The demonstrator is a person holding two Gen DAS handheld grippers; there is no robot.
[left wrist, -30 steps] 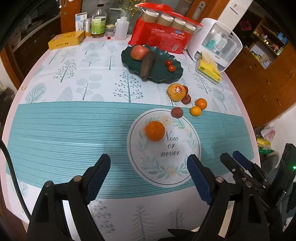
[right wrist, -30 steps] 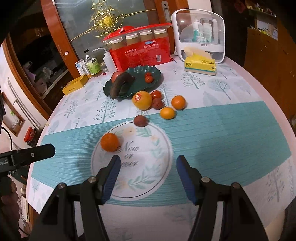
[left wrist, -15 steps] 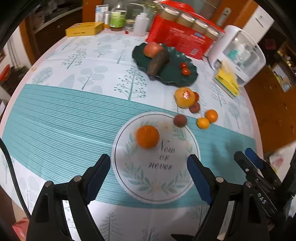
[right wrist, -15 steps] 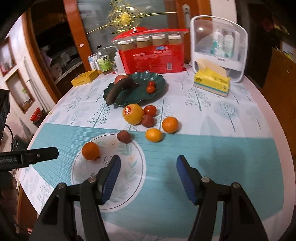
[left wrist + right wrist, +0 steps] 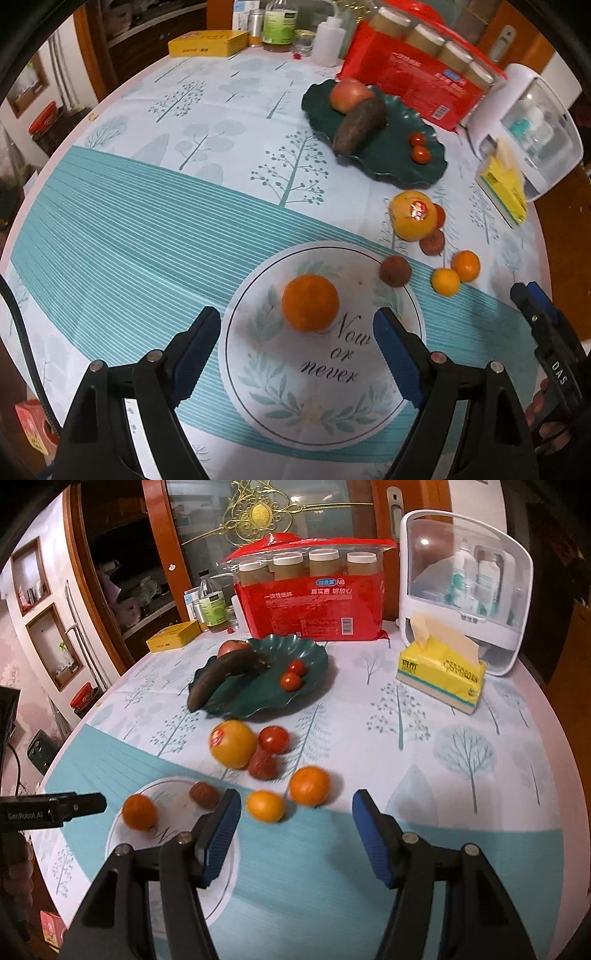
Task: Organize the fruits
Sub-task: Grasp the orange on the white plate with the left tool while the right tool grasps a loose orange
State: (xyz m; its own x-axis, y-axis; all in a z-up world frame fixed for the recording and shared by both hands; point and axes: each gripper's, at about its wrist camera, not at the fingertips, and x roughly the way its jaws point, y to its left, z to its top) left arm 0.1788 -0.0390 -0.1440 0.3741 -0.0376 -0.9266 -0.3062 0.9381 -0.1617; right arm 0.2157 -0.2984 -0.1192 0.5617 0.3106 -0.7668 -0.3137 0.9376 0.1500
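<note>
Right wrist view: right claw (image 5: 291, 834) released, low centre, nearing round tangerines (image 5: 265, 805); could nudge one rolling off table (image 5: 461, 834).

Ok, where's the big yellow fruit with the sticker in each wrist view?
Left wrist: yellow fruit right of centre, just below the green plate.
Right wrist: yellow fruit left of centre, again just below the green plate.
Shared landmark: the green plate.

Glossy green dish (image 5: 310, 686), smooth printed tablecloth (image 5: 147, 221), ribbed blue fingers (image 5: 221, 834).
</note>
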